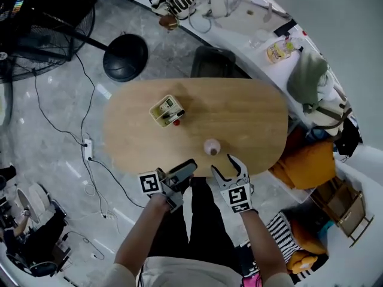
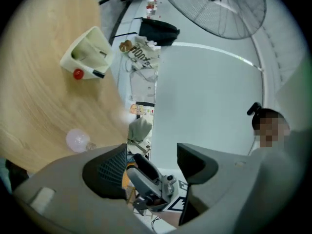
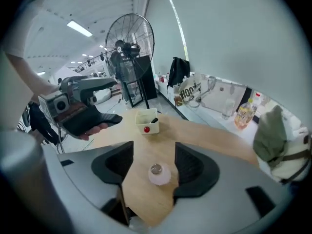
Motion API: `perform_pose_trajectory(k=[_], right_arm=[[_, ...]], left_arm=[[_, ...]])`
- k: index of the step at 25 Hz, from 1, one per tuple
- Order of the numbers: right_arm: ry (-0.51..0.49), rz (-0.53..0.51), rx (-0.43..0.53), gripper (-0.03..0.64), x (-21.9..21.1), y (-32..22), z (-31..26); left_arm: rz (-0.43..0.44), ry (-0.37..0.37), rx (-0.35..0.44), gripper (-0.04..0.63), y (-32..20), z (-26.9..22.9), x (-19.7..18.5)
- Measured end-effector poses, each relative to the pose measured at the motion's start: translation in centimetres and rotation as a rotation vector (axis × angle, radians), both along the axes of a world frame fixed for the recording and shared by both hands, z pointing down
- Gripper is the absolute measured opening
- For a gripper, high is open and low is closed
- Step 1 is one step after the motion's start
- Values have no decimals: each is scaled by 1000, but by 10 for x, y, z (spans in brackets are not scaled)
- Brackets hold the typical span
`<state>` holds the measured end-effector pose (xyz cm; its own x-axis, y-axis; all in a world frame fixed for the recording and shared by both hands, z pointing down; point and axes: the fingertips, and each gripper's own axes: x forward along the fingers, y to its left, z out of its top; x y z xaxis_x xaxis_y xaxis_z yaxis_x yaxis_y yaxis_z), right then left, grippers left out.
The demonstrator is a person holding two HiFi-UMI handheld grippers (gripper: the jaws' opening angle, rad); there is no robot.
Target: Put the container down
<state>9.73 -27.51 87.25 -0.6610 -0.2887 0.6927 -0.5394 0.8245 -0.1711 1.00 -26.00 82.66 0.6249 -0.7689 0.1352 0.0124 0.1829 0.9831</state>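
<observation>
On the wooden table (image 1: 251,118) I count one cream box (image 1: 167,111) holding one red ball and one dark piece, then my left gripper (image 1: 187,167), jaws wide and empty, then one small pink container (image 1: 212,147) standing just off my right gripper's (image 1: 226,167) parted jaws, touching neither.

Oval wooden table (image 1: 251,112) — pink container (image 1: 211,147) near front edge, cream box (image 1: 166,110) farther back
</observation>
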Motion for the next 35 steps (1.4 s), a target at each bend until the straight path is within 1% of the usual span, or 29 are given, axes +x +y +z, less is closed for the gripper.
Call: perform_pose_trajectory(k=[2, 4, 6, 8, 10, 13, 15, 17, 19, 21, 22, 24, 26, 30, 33, 35], right_arm=[[11, 2, 24, 234, 11, 1, -34], [0, 14, 30, 221, 21, 5, -70], [-15, 29, 40, 208, 29, 8, -110], [-31, 44, 51, 190, 35, 15, -151], [-44, 55, 73, 164, 35, 22, -190], [-47, 68, 136, 110, 33, 33, -237], [-52, 73, 157, 95, 30, 55, -260], [-64, 94, 176, 86, 26, 74, -280], [-58, 130, 217, 66, 21, 83, -300], [-43, 144, 248, 44, 12, 99, -318], [-40, 144, 256, 38, 6, 111, -326], [-51, 162, 278, 34, 0, 130, -345], [-79, 207, 302, 28, -3, 141, -369], [-105, 290, 352, 7, -14, 179, -408], [-105, 357, 399, 2, -10, 203, -431], [-123, 407, 421, 2, -4, 216, -447]], left_arm=[[63, -116, 57, 310, 6, -35, 4], [110, -212, 121, 281, 13, -74, 7], [149, -276, 177, 235, 20, -112, 10], [178, -321, 215, 215, 30, -148, 11], [185, -368, 242, 197, 38, -179, 2], [219, -485, 285, 170, 49, -218, -9], [256, -562, 316, 169, 66, -240, -10], [266, -594, 357, 159, 83, -258, -14], [256, -599, 405, 109, 89, -278, -23], [250, -615, 433, 91, 105, -299, -39], [253, -637, 442, 82, 117, -307, -47], [279, -693, 479, 64, 133, -320, -58], [317, -732, 537, 56, 139, -332, -64], [369, -774, 613, 35, 171, -356, -75], [405, -819, 687, 28, 191, -374, -74], [412, -848, 730, 25, 199, -386, -73]])
